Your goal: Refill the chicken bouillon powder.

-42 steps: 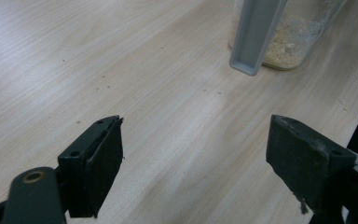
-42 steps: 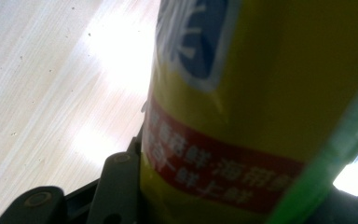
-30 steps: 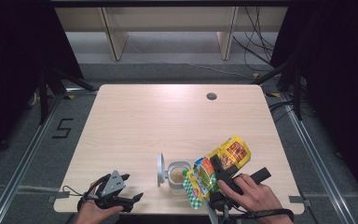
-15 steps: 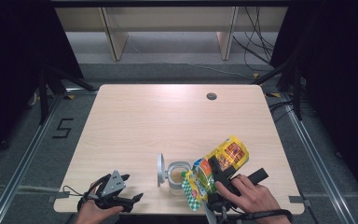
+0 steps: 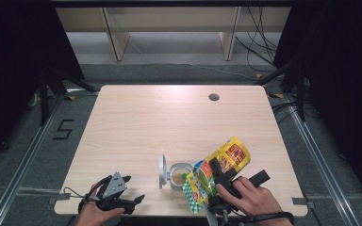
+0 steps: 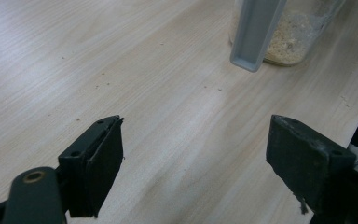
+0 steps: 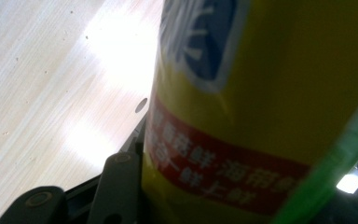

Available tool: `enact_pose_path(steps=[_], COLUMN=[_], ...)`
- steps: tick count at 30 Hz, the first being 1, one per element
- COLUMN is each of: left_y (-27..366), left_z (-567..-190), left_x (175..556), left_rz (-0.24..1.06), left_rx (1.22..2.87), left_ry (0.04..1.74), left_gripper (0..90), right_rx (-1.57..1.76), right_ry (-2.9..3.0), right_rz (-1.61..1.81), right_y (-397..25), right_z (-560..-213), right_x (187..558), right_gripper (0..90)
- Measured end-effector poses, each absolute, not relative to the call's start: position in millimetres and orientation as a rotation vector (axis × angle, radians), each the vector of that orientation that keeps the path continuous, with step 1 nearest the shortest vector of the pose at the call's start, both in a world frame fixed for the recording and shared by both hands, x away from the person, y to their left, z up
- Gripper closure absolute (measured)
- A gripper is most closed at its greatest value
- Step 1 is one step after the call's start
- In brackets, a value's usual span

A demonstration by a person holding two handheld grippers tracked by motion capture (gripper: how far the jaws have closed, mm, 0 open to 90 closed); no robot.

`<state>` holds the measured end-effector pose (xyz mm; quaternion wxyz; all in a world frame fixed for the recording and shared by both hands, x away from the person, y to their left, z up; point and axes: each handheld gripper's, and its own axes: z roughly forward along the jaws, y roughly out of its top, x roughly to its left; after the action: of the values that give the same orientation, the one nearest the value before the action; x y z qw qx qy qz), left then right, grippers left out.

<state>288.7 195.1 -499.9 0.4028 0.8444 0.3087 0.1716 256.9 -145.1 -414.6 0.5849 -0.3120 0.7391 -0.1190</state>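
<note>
A clear jar (image 5: pixel 176 175) with its grey hinged lid (image 5: pixel 161 171) swung open stands near the table's front edge; pale crumbs lie in its bottom (image 6: pixel 289 39). My right gripper (image 5: pixel 213 178) is shut on a yellow and green snack bag (image 5: pixel 219 167), tilted with its lower end over the jar's mouth. Close up, the bag (image 7: pixel 261 93) shows yellow with a red band. My left gripper (image 5: pixel 131 200) rests open at the front left, jaws wide apart (image 6: pixel 196 172), pointing toward the jar and holding nothing.
The wooden table (image 5: pixel 169 122) has a round cable hole (image 5: pixel 213 97) at the back right. Metal floor rails run along both sides, and shelving legs stand behind the table.
</note>
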Motion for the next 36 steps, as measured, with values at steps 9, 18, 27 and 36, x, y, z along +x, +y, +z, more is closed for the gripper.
enact_pose_path(steps=[9,18,27,36], left_y=[195.6,196.0,195.9,195.8], left_z=[-498.5,-498.3,-498.6,-499.2], left_x=[287.9,288.2,288.0,288.3], left_rz=[0.43,0.43,0.431,0.434], left_rx=[2.149,2.157,2.15,2.139], left_ry=[0.775,0.771,0.776,0.775], left_gripper=[18.4,18.4,18.4,18.4], right_rx=[-0.726,-0.718,-0.716,-0.711], right_ry=[1.709,1.712,1.722,1.717], right_rz=[-0.259,-0.271,-0.273,-0.264], right_y=[-141.4,-144.8,-145.6,-147.3], right_z=[-416.6,-416.2,-414.8,-415.4], right_x=[254.7,256.3,256.7,257.8], right_gripper=[59.4,60.3,60.4,60.4])
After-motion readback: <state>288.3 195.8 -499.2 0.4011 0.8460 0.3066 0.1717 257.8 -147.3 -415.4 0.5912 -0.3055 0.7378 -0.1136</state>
